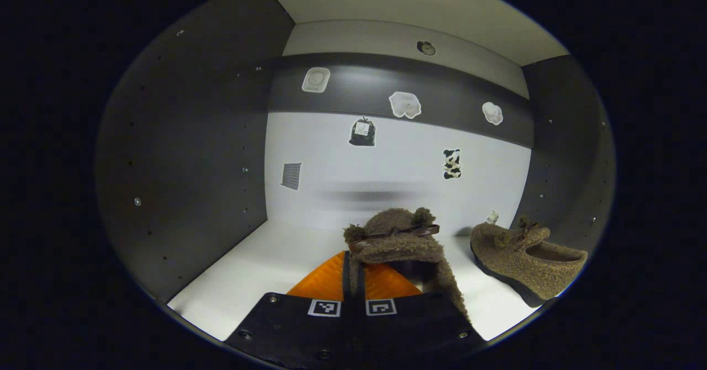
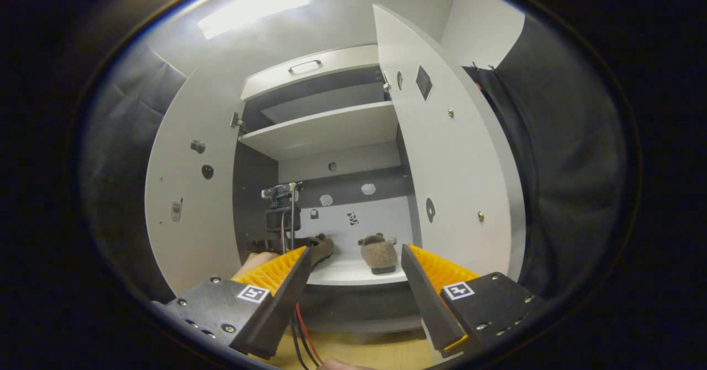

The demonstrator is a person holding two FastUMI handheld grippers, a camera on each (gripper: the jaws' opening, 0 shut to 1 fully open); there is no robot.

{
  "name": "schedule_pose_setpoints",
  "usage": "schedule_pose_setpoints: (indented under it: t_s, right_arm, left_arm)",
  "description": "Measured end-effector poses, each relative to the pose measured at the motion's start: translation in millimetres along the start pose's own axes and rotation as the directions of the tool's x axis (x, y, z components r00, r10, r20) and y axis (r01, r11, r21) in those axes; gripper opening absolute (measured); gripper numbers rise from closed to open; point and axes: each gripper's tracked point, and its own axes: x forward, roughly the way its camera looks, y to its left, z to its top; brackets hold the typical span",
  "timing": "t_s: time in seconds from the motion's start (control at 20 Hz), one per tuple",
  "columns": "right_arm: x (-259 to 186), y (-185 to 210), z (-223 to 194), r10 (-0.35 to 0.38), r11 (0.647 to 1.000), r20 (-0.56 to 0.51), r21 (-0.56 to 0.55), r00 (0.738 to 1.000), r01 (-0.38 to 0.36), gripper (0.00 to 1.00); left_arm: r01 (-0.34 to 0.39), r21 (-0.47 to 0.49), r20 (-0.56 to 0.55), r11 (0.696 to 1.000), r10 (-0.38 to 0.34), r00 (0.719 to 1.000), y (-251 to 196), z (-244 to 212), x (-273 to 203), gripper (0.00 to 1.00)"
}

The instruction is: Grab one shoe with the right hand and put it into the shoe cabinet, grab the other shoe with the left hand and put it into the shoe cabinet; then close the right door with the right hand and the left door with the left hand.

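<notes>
Two fuzzy shoes in cabinet [image 2: 326,130], left tongs [image 1: 353,273] pinching one shoe [image 1: 395,237], other shoe [image 1: 525,259] beside, right tongs [image 2: 353,281] spread

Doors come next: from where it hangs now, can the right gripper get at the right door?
Probably yes: the right gripper hangs open outside the cabinet, the right door stands open just beside it, nothing between.

Left tongs [image 1: 353,273] clamped, right tongs [image 2: 353,265] agape.

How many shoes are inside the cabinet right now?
2. One shoe is held by the left tongs just above the bottom shelf, left of center. The other shoe rests on the shelf near the right wall. None may be hidden elsewhere that I can tell.
</notes>
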Motion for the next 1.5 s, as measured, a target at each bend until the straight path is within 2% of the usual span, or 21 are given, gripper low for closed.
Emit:
schedule_pose_setpoints:
  t_s: [0.1,0.2,0.25,0.3,0.35,0.5,0.55,0.7,0.75,0.8,0.9,1.0,1.1,1.3,1.5]
  right_arm:
    - [-4,3,-3,0.002,1.0,-0.01,-0.002,1.0,-0.002,0.98]
    - [-7,8,-4,0.008,1.0,-0.014,-0.006,1.0,-0.008,0.98]
    - [-11,9,-3,0.007,1.0,-0.013,-0.012,1.0,-0.007,0.98]
    - [-14,9,-1,0.004,1.0,-0.012,-0.017,1.0,-0.004,0.98]
    - [-17,8,1,-0.002,1.0,-0.007,-0.021,1.0,0.002,0.98]
    - [-28,7,9,-0.018,0.999,0.009,-0.033,1.0,0.018,0.98]
    - [-33,4,12,-0.026,0.999,0.014,-0.034,1.0,0.026,0.98]
    - [-47,-3,21,-0.056,0.998,0.036,-0.028,0.998,0.057,0.98]
    - [-52,-5,23,-0.065,0.997,0.044,-0.026,0.997,0.066,0.98]
    - [-57,-7,26,-0.076,0.997,0.05,-0.026,0.996,0.077,0.95]
    - [-70,-9,27,-0.094,0.995,0.056,-0.026,0.994,0.096,0.94]
    - [-83,-5,27,-0.095,0.995,0.056,-0.035,0.994,0.097,0.98]
    - [-96,-4,26,-0.102,0.993,0.056,-0.051,0.993,0.105,0.98]
    - [-122,-3,35,-0.126,0.989,0.082,-0.072,0.989,0.132,0.98]
    - [-151,-3,43,-0.154,0.984,0.113,-0.071,0.982,0.163,0.94]
  left_arm:
    - [-0.016,0.022,-0.002,1.0,0.016,1.0,1,-1,5,0.04]
    - [-0.015,0.014,-0.038,1.0,0.016,0.999,2,-5,4,0.23]
    - [-0.02,0.017,-0.04,1.0,0.02,0.999,3,-5,2,0.23]
    - [-0.016,0.029,-0.058,0.999,0.018,0.998,4,-6,2,0.31]
    - [-0.013,0.045,-0.068,0.999,0.016,0.998,4,-6,2,0.29]
    - [-0.037,0.043,-0.086,0.998,0.041,0.995,13,2,-2,0.34]
    - [-0.025,0.054,-0.103,0.998,0.031,0.994,14,2,-8,0.44]
    - [0.001,0.06,-0.128,0.998,0.006,0.992,12,2,-20,0.64]
    - [0.013,0.072,-0.123,0.997,-0.004,0.992,12,5,-20,0.79]
    - [0.031,0.083,-0.125,0.996,-0.02,0.992,9,7,-23,0.82]
    - [0.052,0.091,-0.151,0.995,-0.038,0.988,4,6,-28,0.93]
    - [0.067,0.117,-0.184,0.991,-0.044,0.982,4,5,-32,0.94]
    - [0.06,0.094,-0.218,0.994,-0.038,0.975,4,4,-43,0.93]
    - [0.12,-0.021,-0.181,0.993,-0.121,0.976,-15,15,-85,0.96]
    - [0.134,0.007,-0.086,0.991,-0.133,0.987,-12,37,-154,0.96]
